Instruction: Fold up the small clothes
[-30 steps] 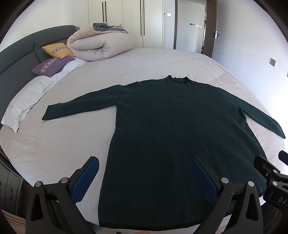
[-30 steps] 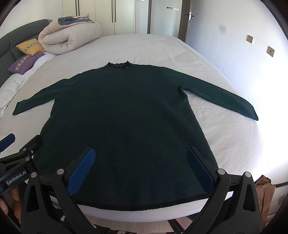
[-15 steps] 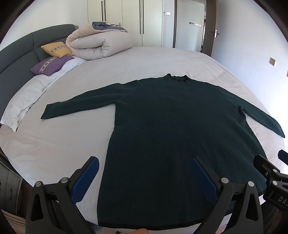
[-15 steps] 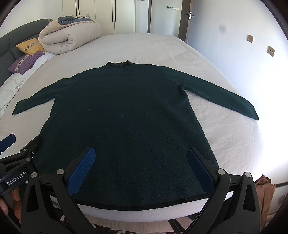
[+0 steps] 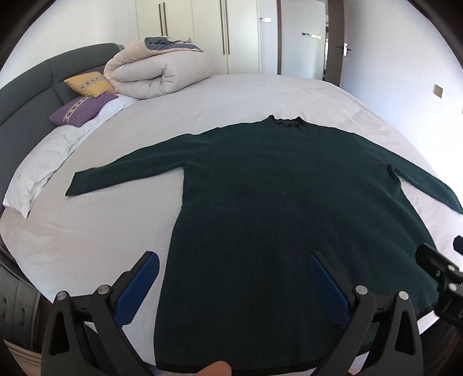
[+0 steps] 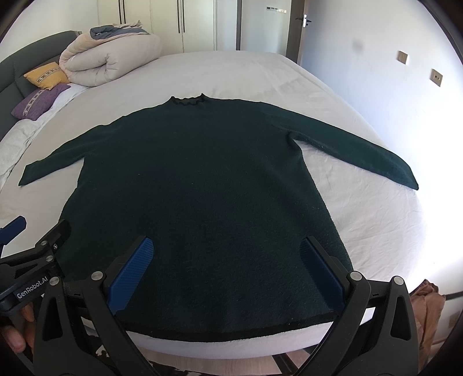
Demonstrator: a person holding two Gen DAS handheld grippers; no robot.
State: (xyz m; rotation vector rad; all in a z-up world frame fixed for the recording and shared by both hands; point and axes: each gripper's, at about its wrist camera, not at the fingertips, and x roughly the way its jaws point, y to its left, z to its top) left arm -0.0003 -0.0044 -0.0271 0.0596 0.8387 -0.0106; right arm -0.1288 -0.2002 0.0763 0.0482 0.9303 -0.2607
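On the white bed [image 5: 260, 95], in the left wrist view, a dark green sweater [image 5: 283, 208] lies flat and spread out, its long axis running from the hem at the near edge of the mattress to the ruffled collar [image 5: 286, 121] at the far end, collar pointing away from the camera. Both sleeves stretch out sideways and slightly toward the near edge. The left tool [image 5: 231, 283] hangs over the lower left part of the sweater, its blue-padded fingers [image 5: 139, 286] spread wide and gripping nothing; one finger lies over bare sheet, the other over the knit. At the far left a rolled beige duvet [image 5: 156, 72] sits by the dark grey headboard [image 5: 31, 86], with a yellow pillow [image 5: 88, 84] and a purple pillow [image 5: 81, 109] beside it, all well apart from the sweater. In the right wrist view the sweater [image 6: 202, 188] shows the same lie, the collar [image 6: 186, 101] far and the black-edged hem at the bed's near edge. The right tool [image 6: 228, 269] is over the hem area, fingers [image 6: 130, 274] wide apart and empty, both over the knit. The left tool [image 6: 31, 260] enters at the lower left. White wardrobe doors [image 6: 173, 26] stand beyond the bed.
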